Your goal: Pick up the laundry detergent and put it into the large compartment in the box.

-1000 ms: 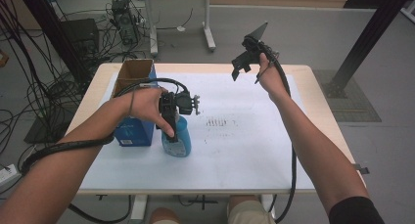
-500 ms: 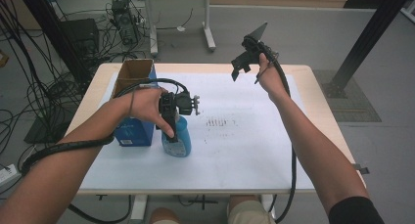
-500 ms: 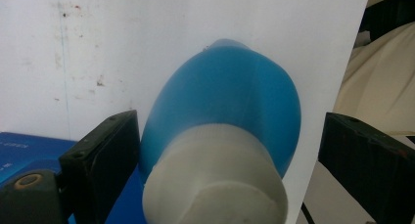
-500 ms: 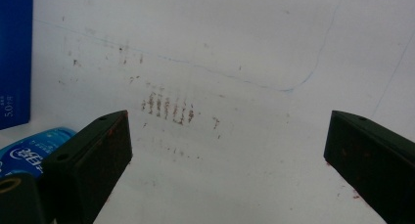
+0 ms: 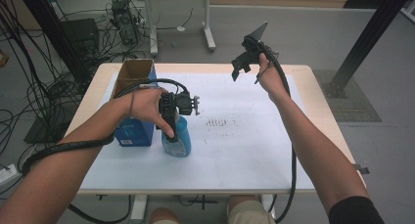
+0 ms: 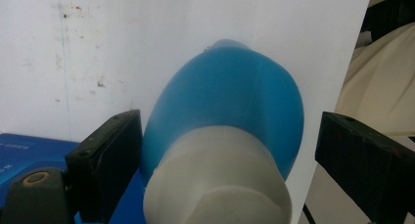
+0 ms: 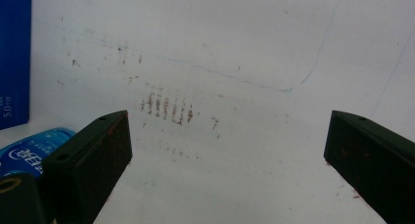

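Observation:
A blue bottle [image 5: 178,140] with a white cap [image 6: 215,185] stands on the white sheet beside a blue box. My left gripper [image 5: 173,132] points down over it with the cap and neck between its jaws. The jaws have just been closing; in the left gripper view the left one sits close against the bottle [image 6: 230,101] and the right one still stands apart from it. My right gripper [image 5: 243,73] is held up above the far side of the table, open, with nothing between its jaws [image 7: 227,155].
An open-topped blue box [image 5: 131,128] stands just left of the bottle, near the table's left edge. The white sheet [image 5: 244,150] covers most of the table and has a patch of rusty marks [image 5: 218,122] in the middle. Cables and equipment lie on the floor behind.

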